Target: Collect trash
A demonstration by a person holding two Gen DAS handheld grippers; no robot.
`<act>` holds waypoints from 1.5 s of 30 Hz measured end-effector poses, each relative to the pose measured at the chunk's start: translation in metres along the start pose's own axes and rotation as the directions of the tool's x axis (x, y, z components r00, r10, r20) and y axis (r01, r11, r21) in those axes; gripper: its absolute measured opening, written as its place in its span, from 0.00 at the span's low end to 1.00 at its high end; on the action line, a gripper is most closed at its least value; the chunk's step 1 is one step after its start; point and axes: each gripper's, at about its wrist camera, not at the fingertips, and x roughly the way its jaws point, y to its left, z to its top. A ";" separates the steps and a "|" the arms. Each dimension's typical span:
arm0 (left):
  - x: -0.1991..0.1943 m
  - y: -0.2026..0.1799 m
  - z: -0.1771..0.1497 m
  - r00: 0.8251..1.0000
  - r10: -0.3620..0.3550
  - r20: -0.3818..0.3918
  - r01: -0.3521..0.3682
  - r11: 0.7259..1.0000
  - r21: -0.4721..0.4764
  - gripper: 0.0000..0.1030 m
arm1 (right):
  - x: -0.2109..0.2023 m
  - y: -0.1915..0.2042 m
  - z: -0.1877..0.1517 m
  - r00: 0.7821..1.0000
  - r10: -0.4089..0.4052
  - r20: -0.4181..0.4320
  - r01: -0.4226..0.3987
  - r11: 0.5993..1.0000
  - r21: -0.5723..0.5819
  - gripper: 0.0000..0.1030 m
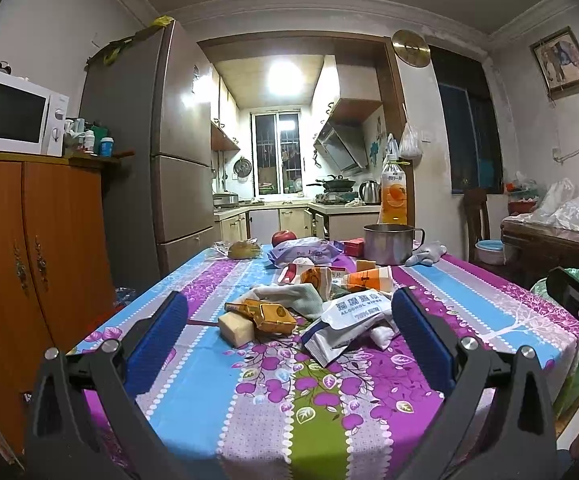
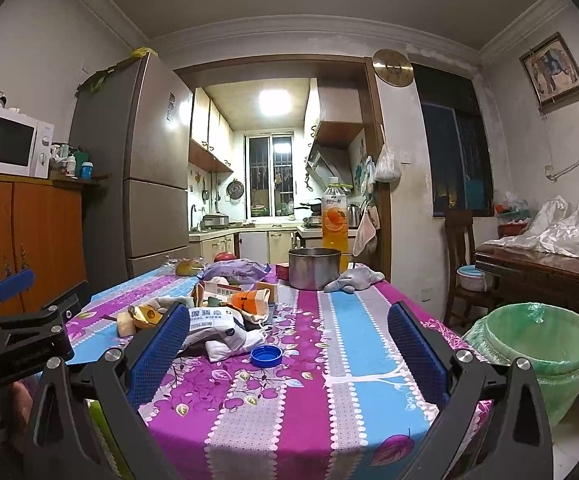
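Note:
A heap of trash lies mid-table on the floral tablecloth [image 1: 273, 396]: a white alcohol wipes pack [image 1: 355, 307], a gold crumpled box [image 1: 275, 316], a pale block [image 1: 235, 328], an orange tube [image 1: 367, 279] and a grey-green cloth [image 1: 289, 294]. My left gripper [image 1: 289, 322] hovers open just short of the heap, nothing between its blue pads. My right gripper [image 2: 287, 330] is open too, over the table's near edge. A blue bottle cap [image 2: 266, 356] lies between its fingers' line, beside the wipes pack [image 2: 209, 320]. A green-lined bin [image 2: 541, 344] stands right of the table.
Farther back stand a metal pot [image 2: 314, 267], an orange juice bottle [image 2: 335, 220], a purple bag [image 2: 235, 271], an apple [image 1: 283, 237] and a grey plush toy [image 2: 353, 280]. An orange cabinet [image 1: 29, 248] with a microwave [image 1: 17, 114] stands left. A chair [image 2: 459, 256] and a cluttered sideboard [image 2: 541, 268] stand right.

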 end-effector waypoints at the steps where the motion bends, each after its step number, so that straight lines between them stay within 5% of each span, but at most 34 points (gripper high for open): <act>1: 0.000 0.000 0.000 1.000 0.000 0.001 0.000 1.000 -0.001 0.95 | 0.000 0.000 0.001 1.000 -0.002 -0.003 0.001 1.000 -0.003 0.96; 38: 0.013 0.004 -0.003 1.000 0.008 -0.028 -0.008 1.000 0.013 0.95 | 0.018 0.002 -0.006 0.998 0.019 -0.068 -0.020 1.000 -0.019 0.96; 45: 0.056 0.011 0.004 0.989 -0.077 -0.129 0.087 0.994 0.072 0.95 | 0.053 0.005 0.000 0.983 0.096 -0.157 -0.103 0.994 -0.039 0.96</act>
